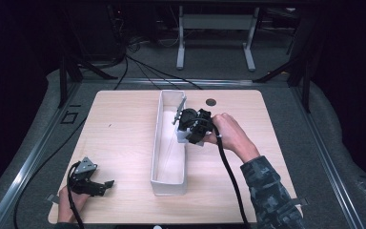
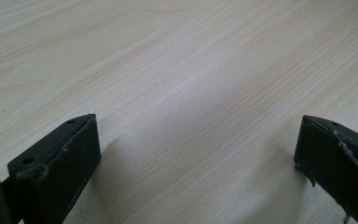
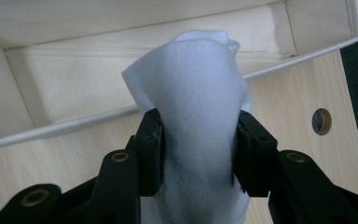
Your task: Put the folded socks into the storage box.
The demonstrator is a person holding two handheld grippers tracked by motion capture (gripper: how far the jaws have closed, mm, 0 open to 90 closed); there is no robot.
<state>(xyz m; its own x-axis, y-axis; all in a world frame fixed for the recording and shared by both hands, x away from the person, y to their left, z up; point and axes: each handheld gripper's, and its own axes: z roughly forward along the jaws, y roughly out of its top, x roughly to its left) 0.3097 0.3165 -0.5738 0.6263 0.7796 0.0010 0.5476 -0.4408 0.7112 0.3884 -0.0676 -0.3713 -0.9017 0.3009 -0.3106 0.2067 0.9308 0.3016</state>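
Clamping a white cloth (image 3: 193, 116) between its two black jaws, your right gripper (image 3: 198, 140) has the fabric squeezed at mid-height, so the bundle bulges above the jaws and hangs down below them. Seen from the right gripper view, the cloth's top rises in front of the long white bin (image 3: 74, 70), whose near wall runs just behind the jaws. In the high view your right gripper (image 1: 195, 125) sits at the bin's (image 1: 158, 143) right-hand wall, towards its far end, with the cloth (image 1: 187, 137) touching or just over that rim; I cannot tell which. Your right hand (image 1: 228, 133) holds the tool from the side away from the bin, and its black cable (image 1: 228, 171) trails back along your sleeve (image 1: 267, 191).

Well to the bin's left, near the table's (image 1: 124, 124) front edge, your left gripper (image 1: 95, 183) rests low in your left hand (image 1: 71, 200). Its jaws stand wide apart with nothing between them; in the left gripper view bare pale wood (image 2: 191, 84) lies between them.

A small round hole (image 1: 211, 102) in the tabletop lies just beyond the bin's far right corner.
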